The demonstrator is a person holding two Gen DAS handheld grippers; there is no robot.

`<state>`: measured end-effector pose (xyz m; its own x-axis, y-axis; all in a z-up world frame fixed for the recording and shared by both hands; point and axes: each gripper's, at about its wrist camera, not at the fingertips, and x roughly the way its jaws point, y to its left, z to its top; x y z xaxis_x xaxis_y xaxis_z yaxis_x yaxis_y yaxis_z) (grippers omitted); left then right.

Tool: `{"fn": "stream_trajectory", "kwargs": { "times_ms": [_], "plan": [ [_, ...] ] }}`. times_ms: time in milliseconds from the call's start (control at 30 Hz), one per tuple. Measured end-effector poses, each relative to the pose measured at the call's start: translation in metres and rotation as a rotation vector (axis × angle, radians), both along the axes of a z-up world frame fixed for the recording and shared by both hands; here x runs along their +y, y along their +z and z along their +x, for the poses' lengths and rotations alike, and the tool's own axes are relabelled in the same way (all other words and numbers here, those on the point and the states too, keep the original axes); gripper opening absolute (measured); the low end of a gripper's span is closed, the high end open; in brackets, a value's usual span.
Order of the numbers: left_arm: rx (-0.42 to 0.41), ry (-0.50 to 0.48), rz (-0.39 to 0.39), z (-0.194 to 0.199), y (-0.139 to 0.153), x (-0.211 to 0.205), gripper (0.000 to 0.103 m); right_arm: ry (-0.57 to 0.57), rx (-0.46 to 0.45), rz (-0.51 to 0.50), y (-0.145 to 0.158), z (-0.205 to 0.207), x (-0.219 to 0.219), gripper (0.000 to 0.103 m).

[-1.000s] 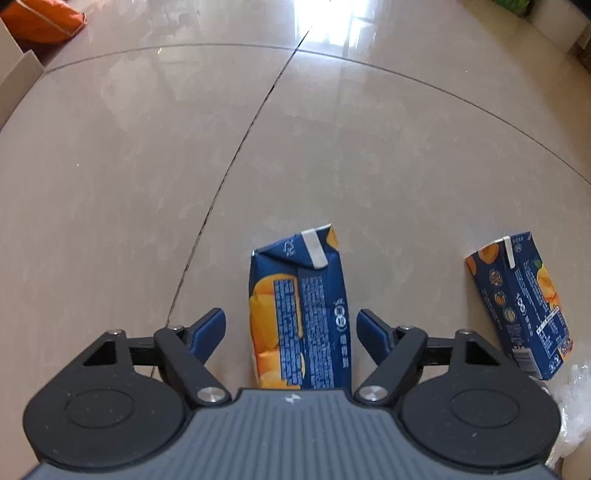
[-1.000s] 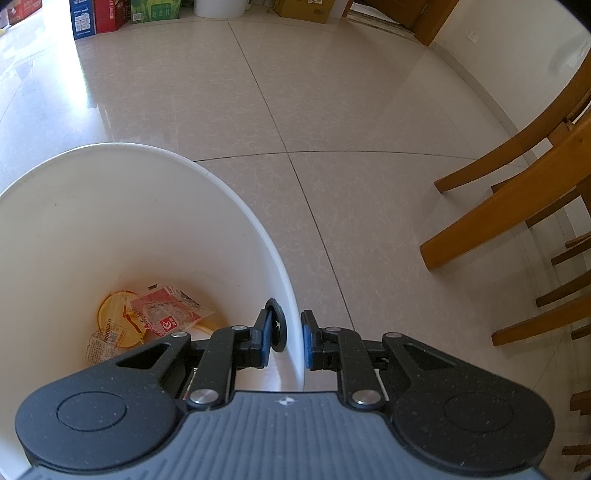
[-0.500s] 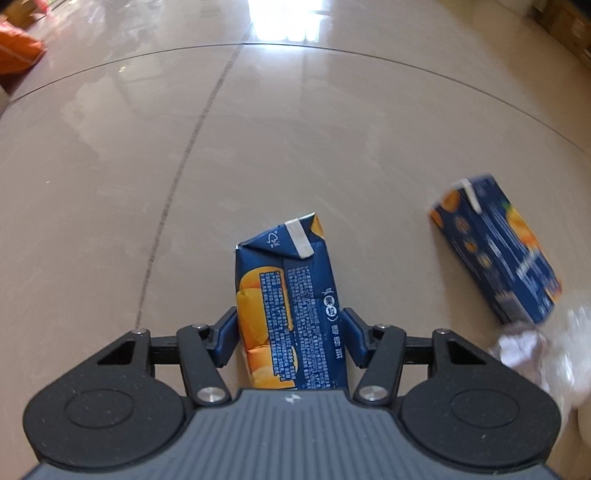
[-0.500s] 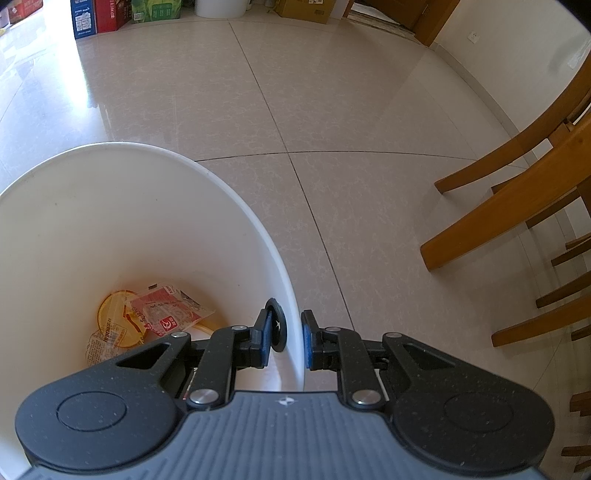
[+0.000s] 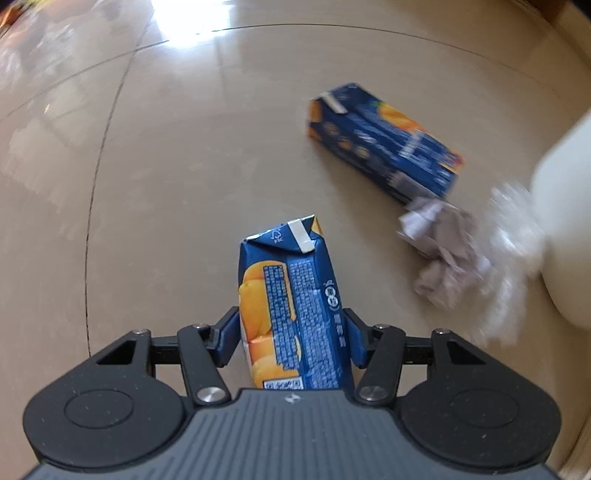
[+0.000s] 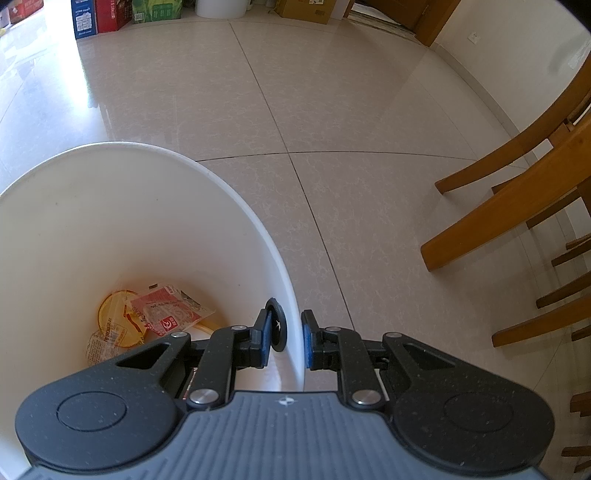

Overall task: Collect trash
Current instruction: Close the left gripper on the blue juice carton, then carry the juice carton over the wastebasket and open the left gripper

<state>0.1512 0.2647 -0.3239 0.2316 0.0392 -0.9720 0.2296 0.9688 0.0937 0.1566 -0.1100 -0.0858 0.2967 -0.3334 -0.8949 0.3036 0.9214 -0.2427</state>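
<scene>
My left gripper (image 5: 291,332) is shut on a blue and orange juice carton (image 5: 291,295), held off the tiled floor with its folded top pointing away. A second blue juice carton (image 5: 384,144) lies on the floor ahead to the right. Beside it sit a crumpled paper wad (image 5: 443,254) and a clear plastic wrapper (image 5: 513,240), both blurred. My right gripper (image 6: 286,339) is shut on the rim of a white bin (image 6: 221,177). Orange and red wrappers (image 6: 147,314) lie at the bin's bottom.
The bin's white side (image 5: 565,206) shows at the right edge of the left wrist view. Wooden chair legs (image 6: 517,192) stand on the right. Cardboard boxes (image 6: 110,14) line the far wall, with bare tiled floor (image 6: 295,110) between.
My left gripper closed on the near carton and lifted it, swinging right so the second carton, paper wad and bin came into view. The right gripper stayed still on the bin rim.
</scene>
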Motion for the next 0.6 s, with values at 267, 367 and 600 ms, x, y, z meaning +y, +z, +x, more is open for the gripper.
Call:
{"fn": "stream_trajectory", "kwargs": {
  "times_ms": [267,367,600],
  "plan": [
    [-0.002,-0.126,0.001,-0.003,0.023,-0.019,0.054,0.013,0.007,-0.016,-0.001,0.000,0.007,0.021],
    [-0.010,-0.137,-0.007,-0.005,0.030,-0.019,0.054,0.007,0.004,-0.005,0.000,0.000,0.006,0.021],
    [-0.015,-0.195,-0.029,-0.014,0.084,-0.019,0.054,0.009,0.004,-0.004,0.001,0.000,0.003,0.021]
  ]
}}
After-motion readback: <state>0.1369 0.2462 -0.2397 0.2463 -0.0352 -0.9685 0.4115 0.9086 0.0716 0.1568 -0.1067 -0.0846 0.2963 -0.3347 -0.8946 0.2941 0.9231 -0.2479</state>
